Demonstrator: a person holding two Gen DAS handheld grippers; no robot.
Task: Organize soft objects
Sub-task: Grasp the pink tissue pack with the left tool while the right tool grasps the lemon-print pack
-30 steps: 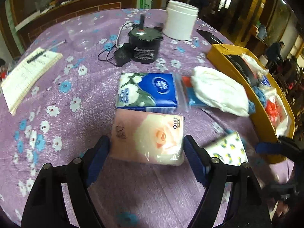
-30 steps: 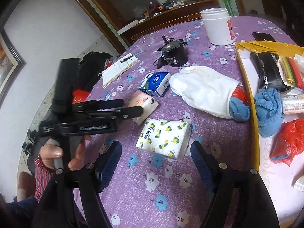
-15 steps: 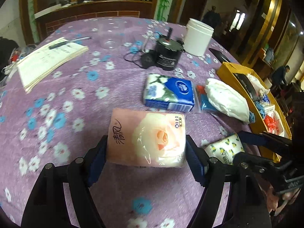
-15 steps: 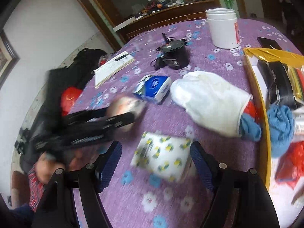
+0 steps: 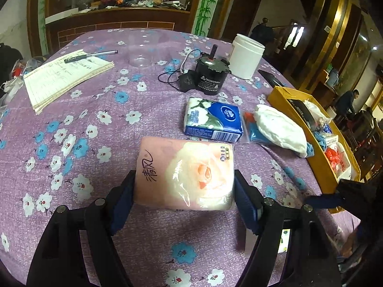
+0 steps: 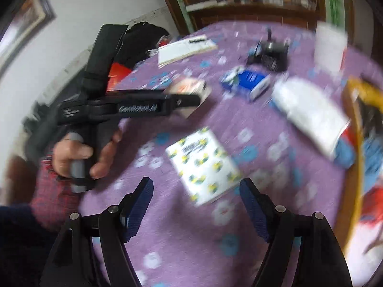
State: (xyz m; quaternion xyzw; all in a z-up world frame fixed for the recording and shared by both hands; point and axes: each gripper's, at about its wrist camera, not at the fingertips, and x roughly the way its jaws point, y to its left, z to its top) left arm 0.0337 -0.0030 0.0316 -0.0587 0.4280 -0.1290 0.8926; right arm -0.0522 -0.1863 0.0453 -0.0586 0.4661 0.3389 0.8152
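Left gripper [image 5: 184, 191] clamps a pink tissue pack [image 5: 184, 172]. Right gripper [image 6: 196, 205] gapes wide and empty, a yellow-dotted pack [image 6: 203, 165] lying just ahead.

Lay on the worktop [image 5: 148, 105]: tissue pack [image 5: 184, 174] nearest, between the left hand-held gripper [image 5: 184, 199] fingers; second pack [image 5: 213, 119] behind it; cloth bundle [image 5: 280, 129] right of that; box [image 5: 320, 165] at far right; notebook [image 5: 64, 76] far left.

Pink rose-printed tissue pack [image 5: 184, 172] (lifted, level); yellow-patterned white pack [image 6: 203, 165] lying flat.
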